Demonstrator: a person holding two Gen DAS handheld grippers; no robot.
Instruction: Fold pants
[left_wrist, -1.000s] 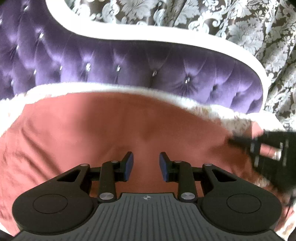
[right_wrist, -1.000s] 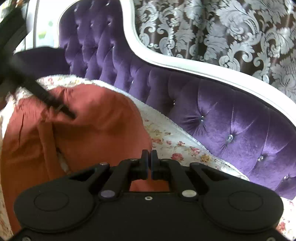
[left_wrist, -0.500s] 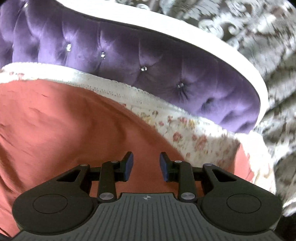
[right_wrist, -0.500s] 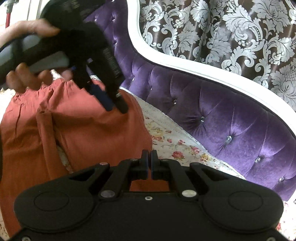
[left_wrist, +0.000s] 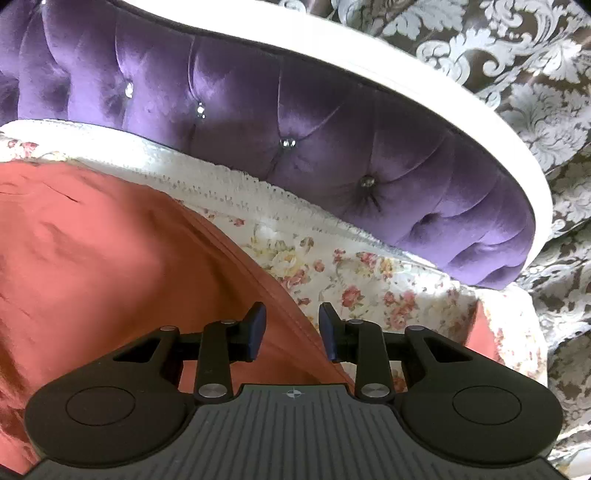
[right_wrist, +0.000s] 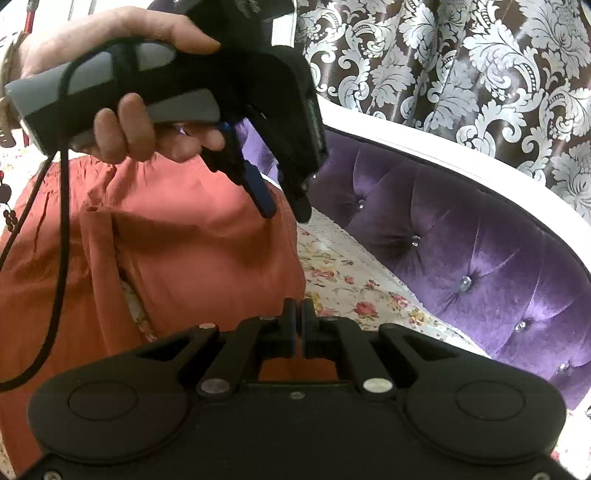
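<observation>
Purple tufted headboard (left_wrist: 295, 122), floral bedspread (left_wrist: 354, 280) under rust pants (left_wrist: 110, 258); left claw (left_wrist: 291, 328) spread, right claw (right_wrist: 297, 326) pinching pants.

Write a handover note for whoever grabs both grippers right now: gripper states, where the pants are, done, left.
Left gripper: open, empty, poised over the hem edge of the rust-orange cloth pants.
Right gripper: shut on a corner of the pants; the cloth shows just behind its closed fingers.
Pants: spread on the floral bedspread, near the purple tufted headboard. In the right wrist view one layer already lies over another, so a first fold seems made.
Left: close the left gripper on the hem edge, carry both corners across for the next fold, then smooth flat.
</observation>
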